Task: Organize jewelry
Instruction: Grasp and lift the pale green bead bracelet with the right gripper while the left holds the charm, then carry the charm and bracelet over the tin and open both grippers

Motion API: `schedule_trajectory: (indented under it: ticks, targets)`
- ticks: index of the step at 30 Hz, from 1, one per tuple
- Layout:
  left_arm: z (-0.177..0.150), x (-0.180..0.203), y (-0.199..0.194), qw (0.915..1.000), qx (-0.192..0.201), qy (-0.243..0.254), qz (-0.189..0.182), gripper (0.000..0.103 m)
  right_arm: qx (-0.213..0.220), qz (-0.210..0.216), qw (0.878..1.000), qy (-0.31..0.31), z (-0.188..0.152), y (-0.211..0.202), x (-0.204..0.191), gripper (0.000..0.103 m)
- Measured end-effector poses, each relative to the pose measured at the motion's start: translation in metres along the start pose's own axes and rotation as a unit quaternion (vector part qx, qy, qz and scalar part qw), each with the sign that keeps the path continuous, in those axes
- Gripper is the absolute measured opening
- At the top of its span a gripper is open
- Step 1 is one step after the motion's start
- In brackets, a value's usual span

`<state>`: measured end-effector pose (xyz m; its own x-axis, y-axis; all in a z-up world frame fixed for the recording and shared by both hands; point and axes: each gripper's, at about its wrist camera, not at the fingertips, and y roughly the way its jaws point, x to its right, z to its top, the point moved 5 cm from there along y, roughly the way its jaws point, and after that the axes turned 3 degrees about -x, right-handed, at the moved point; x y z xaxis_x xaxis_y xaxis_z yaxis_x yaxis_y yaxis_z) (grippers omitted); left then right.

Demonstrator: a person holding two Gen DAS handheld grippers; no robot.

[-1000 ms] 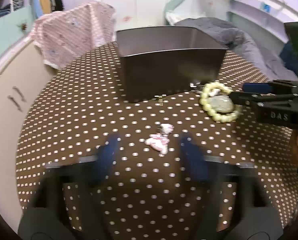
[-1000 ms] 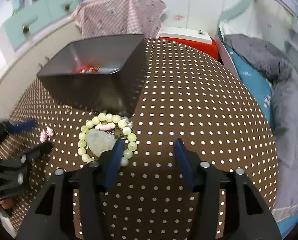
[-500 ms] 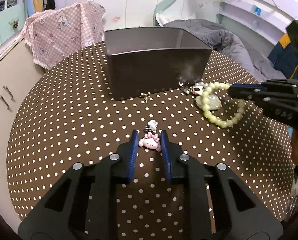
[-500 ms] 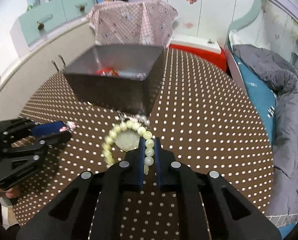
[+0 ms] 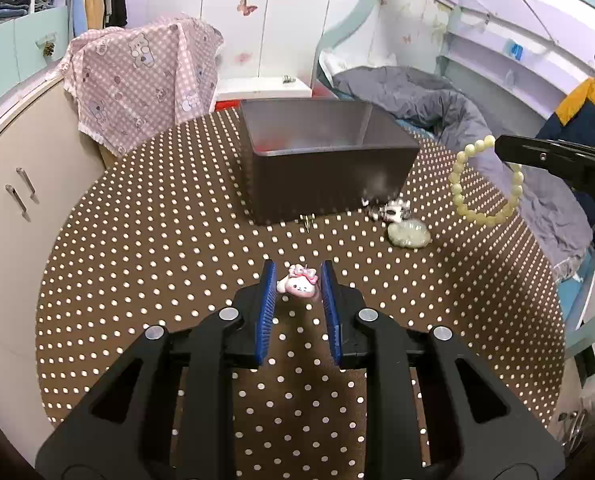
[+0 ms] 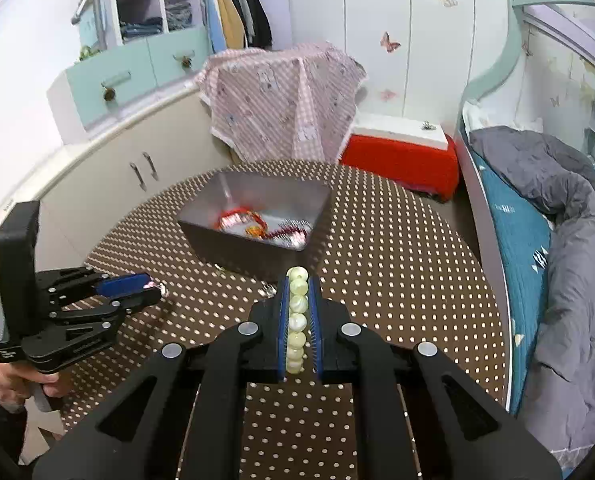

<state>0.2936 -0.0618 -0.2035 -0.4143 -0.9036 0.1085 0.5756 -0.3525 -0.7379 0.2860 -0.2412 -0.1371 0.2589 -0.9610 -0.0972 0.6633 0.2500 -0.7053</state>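
A: Carrying looks like the step in hand on both sides. The left tool (image 5: 297, 284) is pinching the pink bunny charm (image 5: 300, 283) between its blue pads, and the charm seems clear of the dotted surface (image 5: 145, 248).

B: And the right tool (image 6: 297, 300)?

A: Its pads are pressed in on the pale bead bracelet (image 6: 297, 312). From the left wrist view the loop of it hangs free in the air beside the grey bin (image 5: 329, 172), well above the surface.

B: So both pieces are headed for the bin?

A: That is my reading. It already holds red and silver pieces (image 6: 265, 228), so it appears to be the collecting place.

B: What does the next move need?

A: Each tool has to come over the bin's rim before it lets go. The bracelet dangles, so the right side should clear the near wall with the whole loop, not just the pads.

B: Anything left behind?

A: A pale green stone (image 5: 409, 234), a small silver-and-white piece (image 5: 393, 212) and a little gold item (image 5: 307, 222) lie at the foot of the bin.
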Motion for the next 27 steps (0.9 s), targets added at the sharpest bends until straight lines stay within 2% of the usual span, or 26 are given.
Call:
schedule_trajectory:
  ticks: [5, 10, 15, 22, 27]
  targets:
    - [0.022, 0.000, -0.025, 0.9994, 0.033, 0.003, 0.001, 0.022, 0.028, 0.011, 1.000, -0.010, 0.023, -0.015, -0.005, 0.008]
    - [0.065, -0.002, -0.051, 0.9966, 0.082, 0.011, 0.005, 0.022, 0.066, 0.018, 0.997, -0.023, 0.058, -0.033, -0.009, 0.008]
    - [0.106, -0.002, -0.060, 0.9932, 0.115, 0.016, 0.009, 0.022, 0.090, 0.029, 0.995, -0.029, 0.085, -0.039, -0.011, 0.008]
    - [0.139, 0.000, -0.042, 0.9938, 0.110, 0.011, -0.008, 0.023, 0.094, 0.042, 0.994, -0.027, 0.116, -0.024, -0.012, 0.008]
    - [0.150, 0.001, -0.026, 0.9951, 0.097, 0.010, -0.018, 0.023, 0.080, 0.052, 0.995, -0.019, 0.121, -0.007, -0.012, 0.008]
